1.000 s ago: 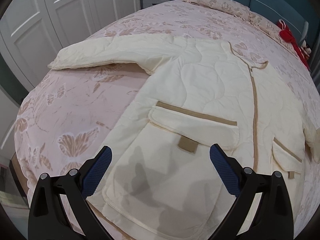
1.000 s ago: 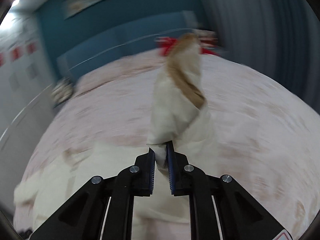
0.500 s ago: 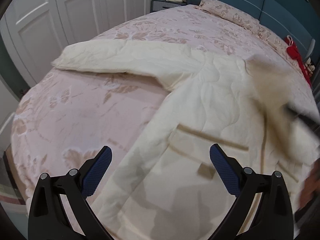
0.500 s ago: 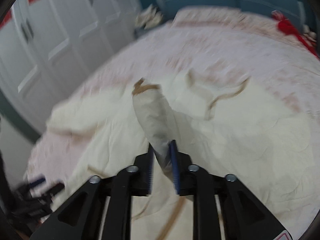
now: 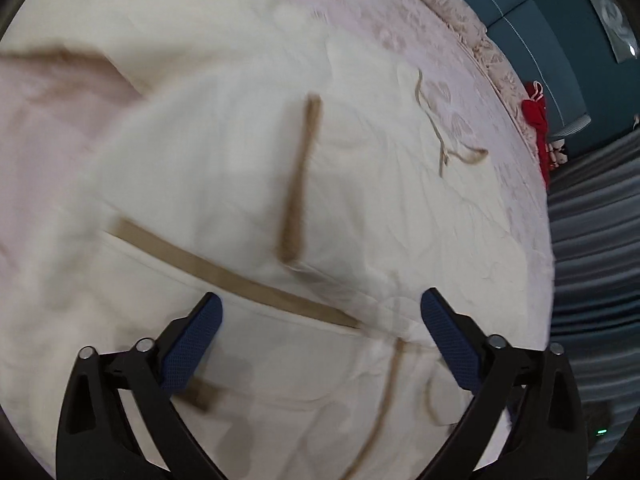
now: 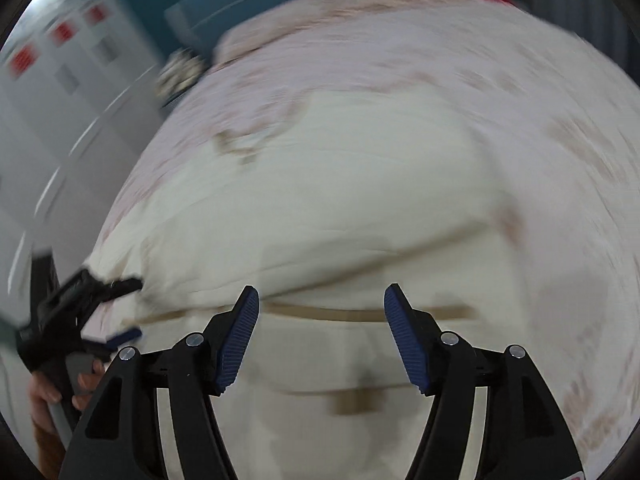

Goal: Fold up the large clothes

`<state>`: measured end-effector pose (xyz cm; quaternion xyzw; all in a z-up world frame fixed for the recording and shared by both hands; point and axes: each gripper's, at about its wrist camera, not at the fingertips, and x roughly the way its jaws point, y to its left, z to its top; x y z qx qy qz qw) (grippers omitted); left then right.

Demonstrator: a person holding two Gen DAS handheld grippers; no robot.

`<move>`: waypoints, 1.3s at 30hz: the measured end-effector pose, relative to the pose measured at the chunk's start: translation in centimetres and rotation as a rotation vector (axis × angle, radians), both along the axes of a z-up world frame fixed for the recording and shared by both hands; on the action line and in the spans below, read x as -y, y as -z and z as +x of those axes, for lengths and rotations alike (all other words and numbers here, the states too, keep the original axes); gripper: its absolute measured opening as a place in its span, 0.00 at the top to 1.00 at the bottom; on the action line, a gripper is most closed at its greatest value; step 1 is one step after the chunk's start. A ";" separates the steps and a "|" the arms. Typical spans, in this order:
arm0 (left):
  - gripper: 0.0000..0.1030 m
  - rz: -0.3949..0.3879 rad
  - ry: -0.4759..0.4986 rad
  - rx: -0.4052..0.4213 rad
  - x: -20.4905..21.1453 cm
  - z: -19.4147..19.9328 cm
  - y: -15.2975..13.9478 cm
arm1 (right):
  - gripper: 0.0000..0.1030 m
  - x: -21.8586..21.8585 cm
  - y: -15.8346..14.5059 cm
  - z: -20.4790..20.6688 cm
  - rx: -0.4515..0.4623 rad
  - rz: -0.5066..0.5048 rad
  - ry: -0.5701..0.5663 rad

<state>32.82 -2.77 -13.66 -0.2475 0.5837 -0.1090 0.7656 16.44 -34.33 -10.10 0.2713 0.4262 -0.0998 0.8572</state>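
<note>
Nearest lens: left tongs (image 5: 318, 308) and right tongs (image 6: 322, 308) gaping wide, gripping nothing, probably poised for regrasp
On the bed (image 5: 452, 16): cream jacket (image 5: 224, 184) spread flat, sleeve folded across front
Beyond: red item (image 5: 536, 116) by headboard

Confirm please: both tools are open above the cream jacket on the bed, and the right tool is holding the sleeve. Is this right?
Not quite. The right tool holds nothing; the right wrist view shows its jaws wide apart with only the cream jacket lying beneath. The rest stands: the left tool is open too, above the jacket on the bed.
</note>
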 end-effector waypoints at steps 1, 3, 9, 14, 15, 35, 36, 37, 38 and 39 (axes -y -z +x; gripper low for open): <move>0.19 0.013 -0.002 -0.001 0.3 0.1 0.1 | 0.38 1.4 0.4 -0.4 0.009 0.031 0.033; 0.50 0.021 0.025 0.035 1.3 0.4 -0.3 | 0.38 3.3 1.1 -0.8 0.030 0.083 0.079; 0.93 0.127 0.084 0.168 1.8 2.3 -3.9 | 0.50 7.7 3.3 2.0 0.061 0.194 0.175; 0.94 0.284 0.083 0.369 0.2 4.2 -9.2 | 0.99 8.1 1.3 4.9 0.077 0.131 0.151; 0.94 0.320 0.087 0.386 0.1 4.6 -9.4 | 0.99 7.3 0.2 5.3 0.081 0.055 0.119; 0.93 0.844 0.209 0.355 3.4 2.9 2.6 | 1.00 2.3 6.6 7.7 -0.158 -0.426 -0.040; 0.93 0.857 0.209 0.365 3.5 2.7 2.8 | 1.00 2.3 6.7 7.6 -0.152 -0.435 -0.038; 0.93 0.867 0.207 0.373 3.7 2.6 2.9 | 1.00 2.3 6.7 7.7 -0.151 -0.441 -0.037; 0.93 0.874 0.204 0.379 3.8 2.5 2.9 | 1.00 2.2 6.8 7.7 -0.149 -0.447 -0.036; 0.93 0.881 0.202 0.385 4.0 2.3 3.0 | 1.00 2.1 6.8 7.7 -0.148 -0.450 -0.036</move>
